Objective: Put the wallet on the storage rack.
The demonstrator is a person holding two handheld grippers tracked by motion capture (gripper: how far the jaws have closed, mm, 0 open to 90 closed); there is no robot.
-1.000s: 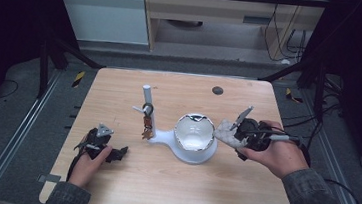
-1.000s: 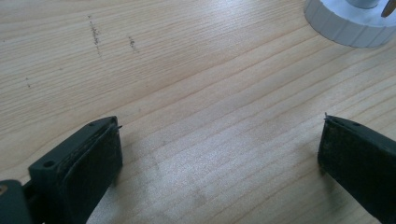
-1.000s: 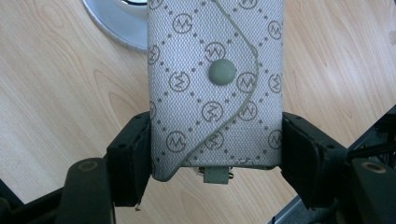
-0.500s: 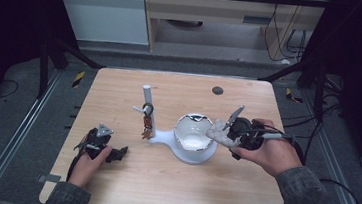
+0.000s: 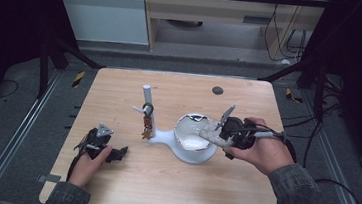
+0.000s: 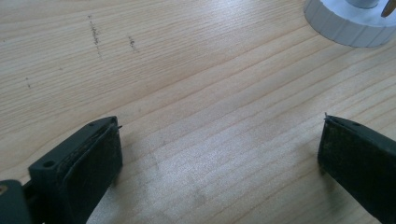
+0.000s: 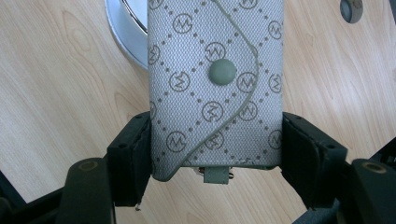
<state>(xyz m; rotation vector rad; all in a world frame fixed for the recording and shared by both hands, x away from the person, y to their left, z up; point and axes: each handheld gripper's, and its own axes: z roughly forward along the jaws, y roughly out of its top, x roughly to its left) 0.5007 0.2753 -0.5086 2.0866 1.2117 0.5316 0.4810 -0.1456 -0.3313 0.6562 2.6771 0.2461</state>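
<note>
Gripping 1 key pouch [image 7: 215,84], 1 white bowl [image 5: 192,133], 2 claws

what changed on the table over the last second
The right gripper, shut on the grey pouch, carried it leftward to the rim of the white bowl. The left gripper stayed open on the table, and the key stand kept its place.

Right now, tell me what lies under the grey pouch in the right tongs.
Under the grey pouch lie the wooden table and the rim of the white bowl. The pouch covers the rest of the bowl, so its inside stays hidden there.
</note>
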